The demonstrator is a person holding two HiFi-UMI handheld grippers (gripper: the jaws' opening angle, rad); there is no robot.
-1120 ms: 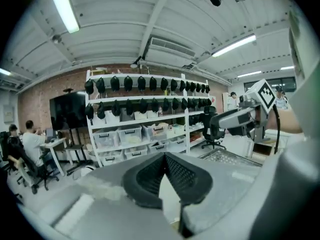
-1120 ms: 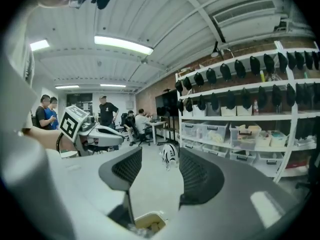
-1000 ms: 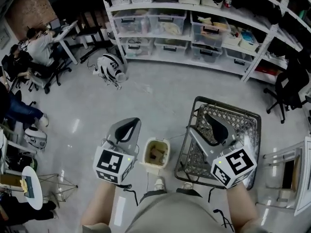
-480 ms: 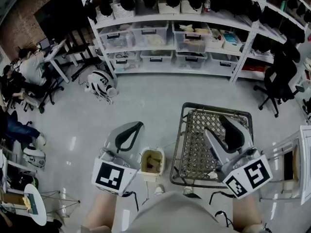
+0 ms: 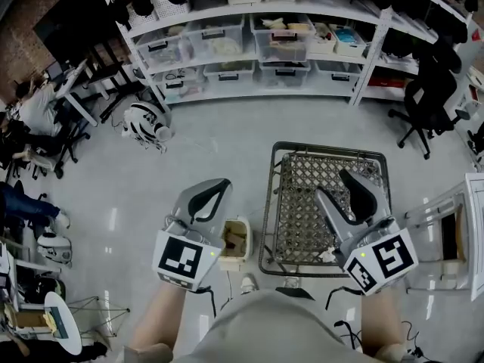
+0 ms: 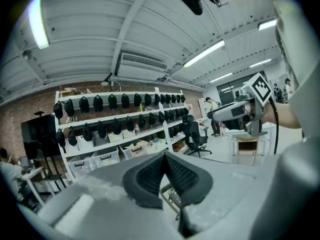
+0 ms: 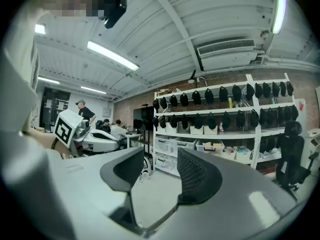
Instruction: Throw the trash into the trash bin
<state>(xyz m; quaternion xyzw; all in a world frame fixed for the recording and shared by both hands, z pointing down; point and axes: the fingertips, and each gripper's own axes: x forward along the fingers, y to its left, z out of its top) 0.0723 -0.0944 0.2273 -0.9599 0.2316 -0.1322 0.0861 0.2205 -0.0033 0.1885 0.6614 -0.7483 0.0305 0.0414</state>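
A small beige trash bin (image 5: 246, 237) stands on the floor just ahead of the person's feet, with brownish trash inside. My left gripper (image 5: 221, 184) hovers over the bin's left edge with its jaws shut and nothing between them; in the left gripper view its pads (image 6: 150, 176) meet at the tips. My right gripper (image 5: 338, 193) hangs over a wire basket cart (image 5: 325, 146). Its jaws are closing, with a clear gap and nothing between them, as the right gripper view shows (image 7: 160, 166). A crumpled white scrap (image 5: 327, 255) lies in the basket near its front edge.
White shelving with clear storage boxes (image 5: 265, 44) lines the far wall. A black office chair (image 5: 427, 100) stands at the right, and a black-and-white four-legged robot (image 5: 144, 123) lies at the left. People sit at desks (image 5: 34, 116) far left. A white table (image 5: 461, 240) stands at the right.
The shelves have slid down and nearer in the head view as the person moved forward. Both grippers travelled along, and the left one now overlaps the bin's left side.
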